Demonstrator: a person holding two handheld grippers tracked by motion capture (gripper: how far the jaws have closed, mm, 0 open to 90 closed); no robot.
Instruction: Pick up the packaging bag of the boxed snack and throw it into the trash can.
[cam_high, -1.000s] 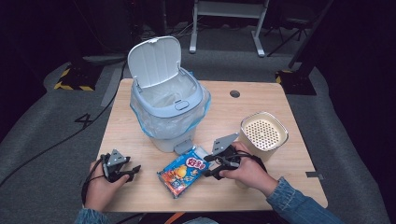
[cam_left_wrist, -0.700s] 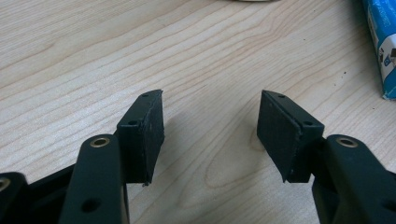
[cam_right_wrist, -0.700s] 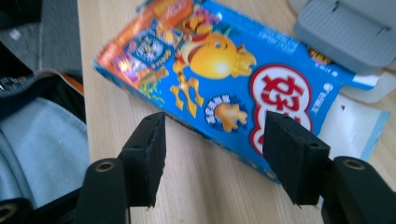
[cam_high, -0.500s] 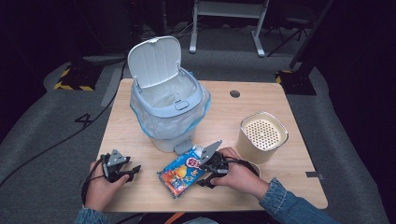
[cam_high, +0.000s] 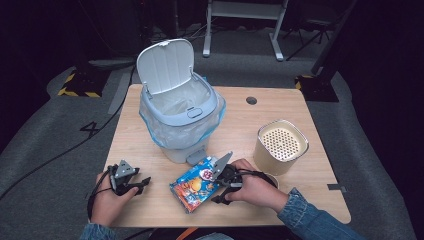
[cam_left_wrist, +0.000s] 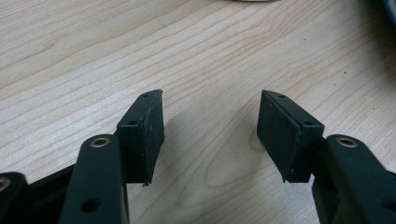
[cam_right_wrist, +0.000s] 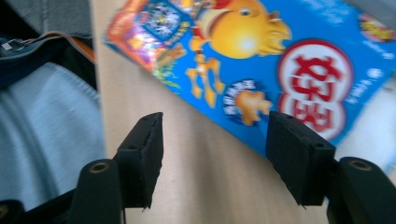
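Wooden counter (cam_high: 280, 115), lit from above, dark floor all round. My left gripper (cam_high: 131, 182) sits low at the near left of the counter, hand wrapped round it; in the left gripper view its fingers (cam_left_wrist: 142, 133) stand well apart over bare wood grain, nothing between them. My right gripper (cam_high: 220, 182) lies at the near middle, just beside the right edge of a blue snack packet (cam_high: 195, 182); whether it touches the packet I cannot tell from the high view. In the right gripper view its fingers (cam_right_wrist: 299, 156) are also spread apart, gripping nothing; the packet (cam_right_wrist: 261, 60) lies flat beyond them, blue with a yellow cartoon bird and red-and-white round marks, one corner near the counter's edge, and a pale garment shows past that edge on the left. Behind the packet stands a grey-blue bin (cam_high: 180, 117), clear liner folded over its rim, its lid (cam_high: 165, 65) tipped up and back. A cream cylindrical container (cam_high: 281, 147) with a perforated top stands to the right of the right hand (cam_high: 255, 190), near it. A small dark round hole (cam_high: 251, 100) marks the far side of the counter
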